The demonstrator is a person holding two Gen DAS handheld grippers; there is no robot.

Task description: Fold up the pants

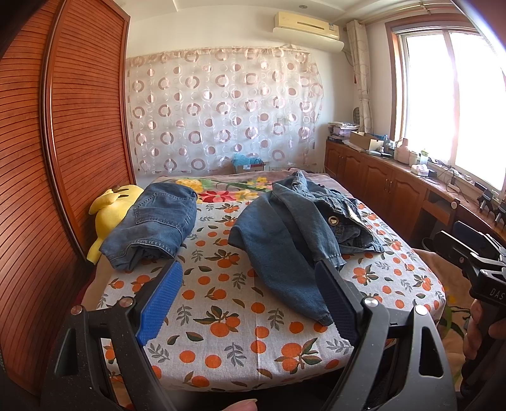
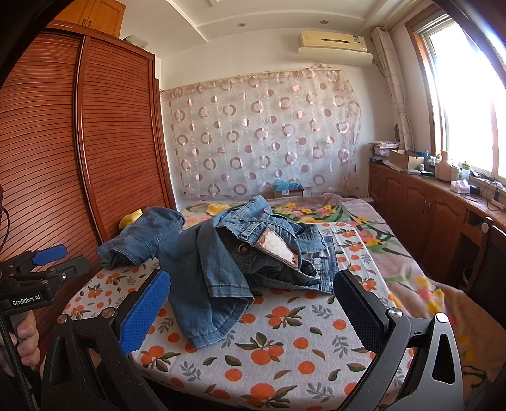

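Pants (image 1: pixel 284 240), unfolded blue denim, lie crumpled on the bed (image 1: pixel 253 332), one leg running toward the bed's near edge and the waistband heaped toward the bed's far side; the right wrist view shows the open waistband with a metal button (image 2: pixel 243 248) and a pale lining patch. Bed: covered by a white sheet printed with oranges and leaves, with a floral blanket (image 2: pixel 363 221) beyond it. Wardrobe (image 1: pixel 63 142), reddish slatted wood, stands along the bed's left side. Circle-patterned curtain (image 1: pixel 221 110) hangs on the wall behind the bed's head, with an air conditioner (image 1: pixel 306 25) above it. Wooden cabinets (image 1: pixel 379 180) run along the bed's right side beneath a bright window (image 1: pixel 449 95). Second pair of jeans (image 1: pixel 155 218), already folded, rests on the bed's left portion, well apart from the pants and touching a yellow plush toy (image 1: pixel 107 208) at the bed's left edge. Left claw (image 1: pixel 249 268) hangs over the near end of the bed, fingers spread wide and released, grasping nothing. Right claw (image 2: pixel 253 284) likewise stands released above the bed, its blue pads (image 2: pixel 145 313) flanking the pants without touching them.
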